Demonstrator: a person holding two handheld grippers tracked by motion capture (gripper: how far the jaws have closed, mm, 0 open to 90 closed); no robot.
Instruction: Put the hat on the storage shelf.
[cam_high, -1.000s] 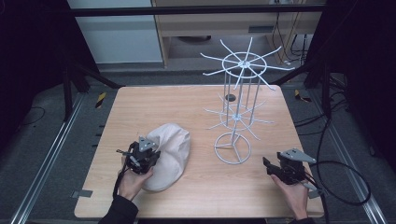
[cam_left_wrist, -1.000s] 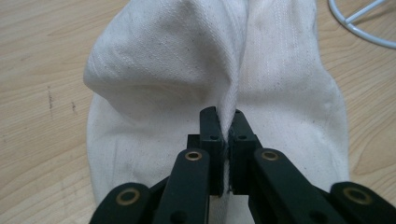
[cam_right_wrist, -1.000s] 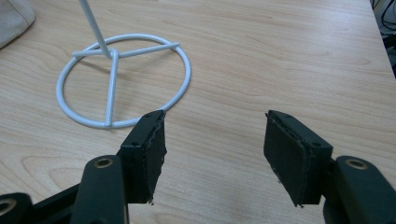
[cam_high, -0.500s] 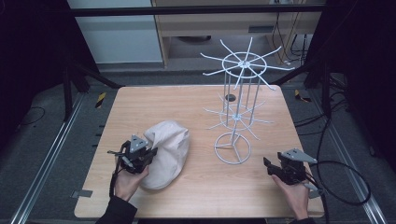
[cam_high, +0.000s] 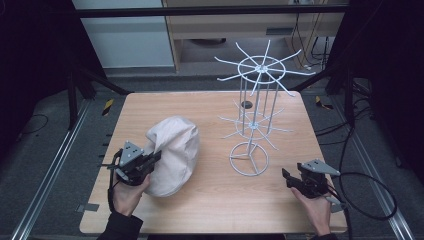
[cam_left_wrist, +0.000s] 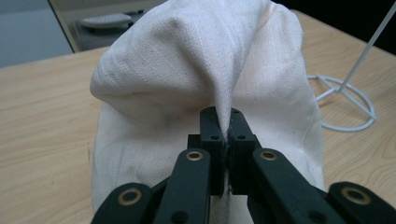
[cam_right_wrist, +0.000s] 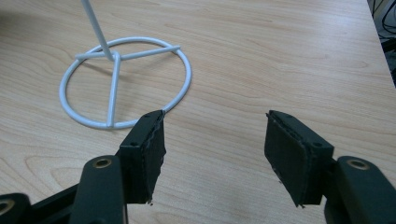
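Note:
A cream cloth hat (cam_high: 175, 150) lies on the left half of the wooden table (cam_high: 210, 107). My left gripper (cam_high: 155, 157) is shut on a fold of its near-left edge and holds that edge raised off the wood. In the left gripper view the fabric of the hat (cam_left_wrist: 187, 70) rises in a ridge out of the pinched left gripper (cam_left_wrist: 227, 135). A white wire rack (cam_high: 255, 125) stands upright at centre right. My right gripper (cam_high: 286, 179) rests low at the front right, jaws apart. In the right gripper view the right gripper (cam_right_wrist: 212, 149) is bare, just short of the rack's base ring (cam_right_wrist: 126, 79).
The rack's wire arms (cam_high: 260, 67) spread wide at two levels above the table. A small dark hole (cam_high: 246, 104) marks the wood behind the rack. Dark frame rails and cables run along both sides of the table. Bare wood lies between hat and rack.
My left gripper has risen and drawn the hat's edge up with it, so the cloth now stands bunched and taller. The right gripper has stayed where it was.

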